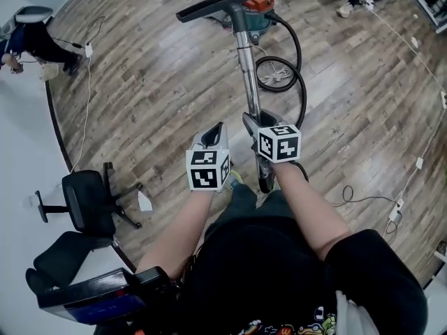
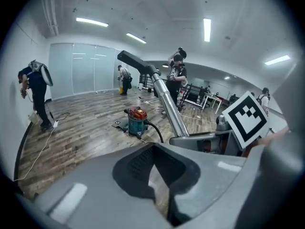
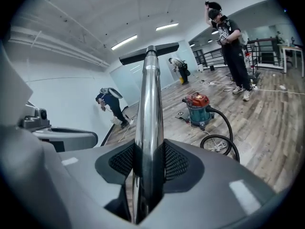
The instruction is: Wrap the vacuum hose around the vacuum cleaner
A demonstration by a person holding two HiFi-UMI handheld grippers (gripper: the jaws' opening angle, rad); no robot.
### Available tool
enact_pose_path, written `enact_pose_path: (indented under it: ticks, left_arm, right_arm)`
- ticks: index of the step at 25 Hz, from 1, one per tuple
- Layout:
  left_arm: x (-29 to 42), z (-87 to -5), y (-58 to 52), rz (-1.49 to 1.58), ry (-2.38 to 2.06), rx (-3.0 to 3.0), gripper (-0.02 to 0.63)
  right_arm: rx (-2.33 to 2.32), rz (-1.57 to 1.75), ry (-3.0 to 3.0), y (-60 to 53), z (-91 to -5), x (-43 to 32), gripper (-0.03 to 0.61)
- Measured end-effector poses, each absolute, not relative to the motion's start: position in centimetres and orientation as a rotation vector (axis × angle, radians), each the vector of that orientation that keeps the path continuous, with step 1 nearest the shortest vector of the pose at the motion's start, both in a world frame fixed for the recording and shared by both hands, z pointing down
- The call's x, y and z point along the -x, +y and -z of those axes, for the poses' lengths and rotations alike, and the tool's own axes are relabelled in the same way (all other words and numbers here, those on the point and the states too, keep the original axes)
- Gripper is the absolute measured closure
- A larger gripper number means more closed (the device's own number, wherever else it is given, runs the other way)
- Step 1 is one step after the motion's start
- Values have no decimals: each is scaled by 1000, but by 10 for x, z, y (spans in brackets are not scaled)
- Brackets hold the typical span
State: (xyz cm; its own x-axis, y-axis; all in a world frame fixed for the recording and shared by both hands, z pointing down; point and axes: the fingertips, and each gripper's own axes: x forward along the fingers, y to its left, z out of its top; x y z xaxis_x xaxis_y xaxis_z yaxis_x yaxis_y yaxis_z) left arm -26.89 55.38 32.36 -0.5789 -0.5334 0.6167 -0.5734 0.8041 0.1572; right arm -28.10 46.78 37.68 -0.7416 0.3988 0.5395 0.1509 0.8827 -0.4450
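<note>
Chrome wand [image 3: 147, 104] is pinched in our right gripper [image 3: 148, 151]; left gripper [image 2: 155, 168] is pressed together, empty. We advise guiding black hose [image 1: 299, 82] snugly round vacuum cleaner [image 1: 255, 9], avoiding kinks.

Glossy metal wand [image 3: 145, 118], wood-look floor [image 1: 154, 82] — seemingly matt

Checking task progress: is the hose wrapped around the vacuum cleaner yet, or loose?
Loose. The hose arcs away from the vacuum cleaner and loops on the floor, none of it around the body.
</note>
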Motion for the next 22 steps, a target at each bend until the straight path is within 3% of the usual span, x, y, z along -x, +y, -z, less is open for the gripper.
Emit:
enact_pose_path:
  ticks: [9,22]
  left_arm:
    - [364,-327,520,-87,-2293,-940,612]
    - [503,-336,414,-255,-2182,-1064,612]
  right_arm:
    - [221,-650,-2434,463,-370,370,391]
    - [-65,-910,-2369,341,-399,506,391]
